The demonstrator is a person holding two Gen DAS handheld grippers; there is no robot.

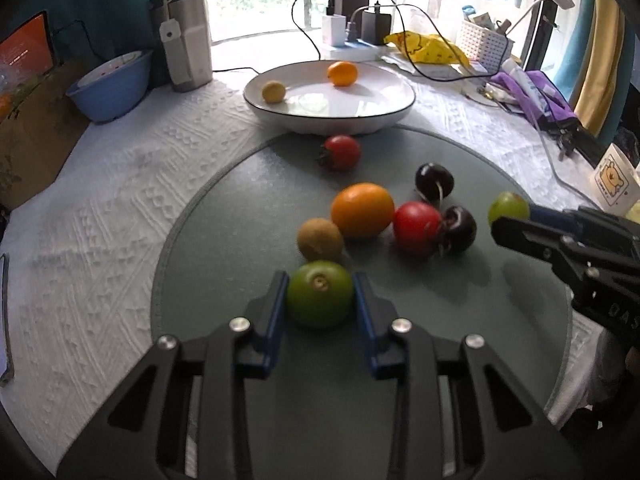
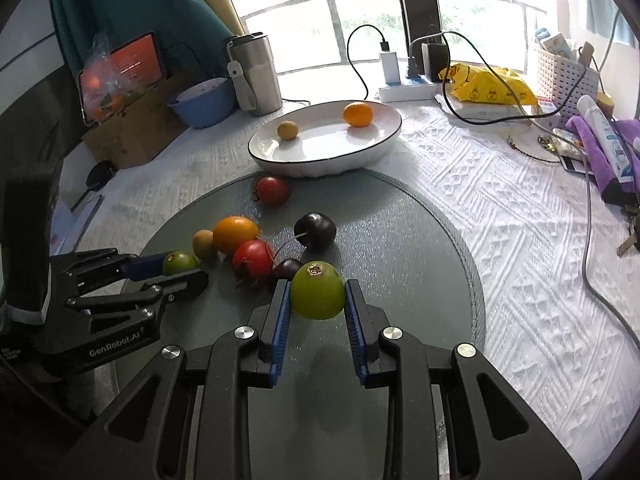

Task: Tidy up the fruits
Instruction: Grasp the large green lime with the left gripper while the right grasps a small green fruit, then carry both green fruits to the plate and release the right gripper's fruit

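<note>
Blue pads of the left gripper (image 1: 320, 292) are clamped on a green fruit (image 1: 319, 293) low on the glass mat (image 1: 224, 240); the right gripper (image 2: 317, 292) pinches a second green fruit (image 2: 317, 290), seemingly lifted clear of the mat. This looks like the pick-up step for both. Next comes a lift and carry to the plate (image 2: 384, 148) (already holding a small orange and a yellow fruit). The orange (image 1: 362, 210), kiwi (image 1: 320, 239), tomatoes and cherries crowd the left gripper's path, so rise first.
</note>
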